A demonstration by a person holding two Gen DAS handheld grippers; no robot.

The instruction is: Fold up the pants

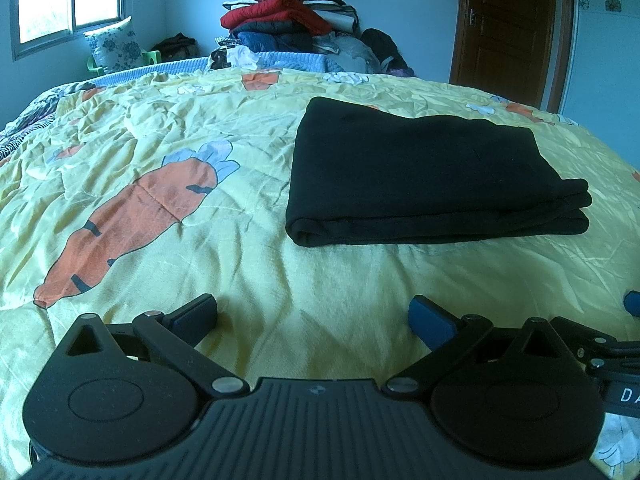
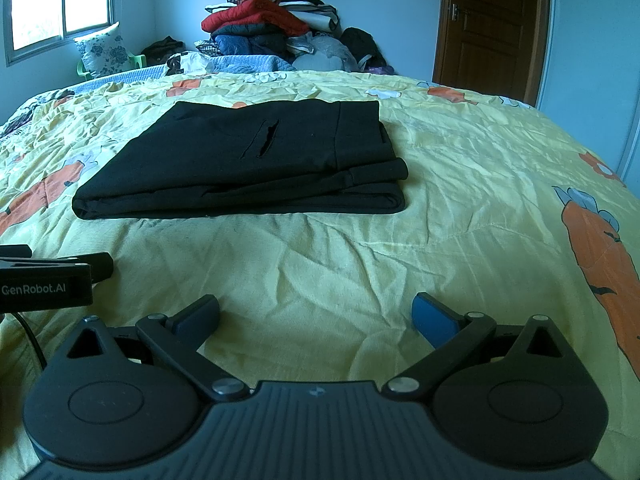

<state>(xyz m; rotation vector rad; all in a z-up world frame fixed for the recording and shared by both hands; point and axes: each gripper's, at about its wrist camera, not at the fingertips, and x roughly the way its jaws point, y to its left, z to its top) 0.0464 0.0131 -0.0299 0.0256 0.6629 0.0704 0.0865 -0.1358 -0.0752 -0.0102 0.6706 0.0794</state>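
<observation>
Black fabric pants [image 1: 432, 176], already folded into a flat layered rectangle, lie on the yellow carrot-print quilt [image 1: 168, 128] ahead of both my grippers, well apart from either. Long axis runs left to right across my view. From my left gripper [image 1: 314, 318] the bundle sits ahead and to the right; from my right gripper [image 2: 316, 316], ahead and to the left. So it lies between the two; neither looks clearly nearer. Both sets of jaws stand wide apart, nothing in them, hovering low over bare quilt.

Cloth is matte, soft, thick at the stacked near edge; the left end is a rounded fold, the right end shows loose layers. A pocket slit gapes on top. Quilt is thin and heavily creased.

Judgement: folding looks finished or nearly so.
</observation>
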